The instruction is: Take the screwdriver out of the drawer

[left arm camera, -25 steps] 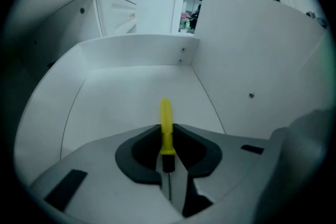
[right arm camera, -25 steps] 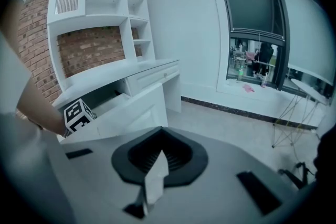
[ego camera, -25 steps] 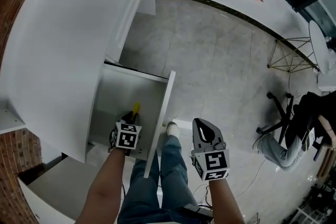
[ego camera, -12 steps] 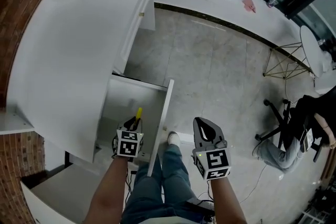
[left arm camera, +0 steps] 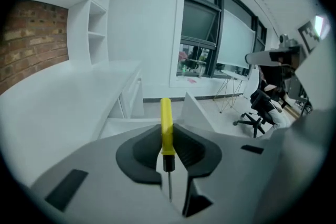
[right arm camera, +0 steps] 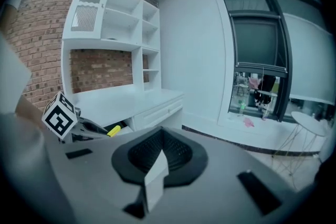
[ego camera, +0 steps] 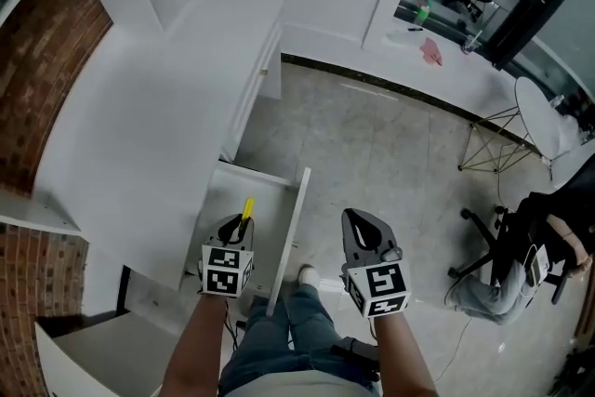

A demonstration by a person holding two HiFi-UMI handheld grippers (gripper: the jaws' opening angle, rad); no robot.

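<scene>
Head view: left hand-held gripper (ego camera: 235,231) clamped on screwdriver (ego camera: 246,207) over open drawer (ego camera: 293,228) beside worktop (ego camera: 139,135) edge; right hand-held gripper (ego camera: 364,233) over bare floor (ego camera: 372,153), right of drawer front | Left gripper view: jaws pinch yellow handle, shaft at near end, open room ahead | Right gripper view: jaws together, empty.

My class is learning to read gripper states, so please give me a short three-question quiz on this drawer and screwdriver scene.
1. True or false: the right gripper holds a tool.
2. What colour is the handle of the screwdriver clamped in the left gripper?
3. The drawer below is: A open, B shut, C lying on the floor.
Key: 1 false, its jaws are shut on nothing; 2 yellow; 3 A.
</scene>
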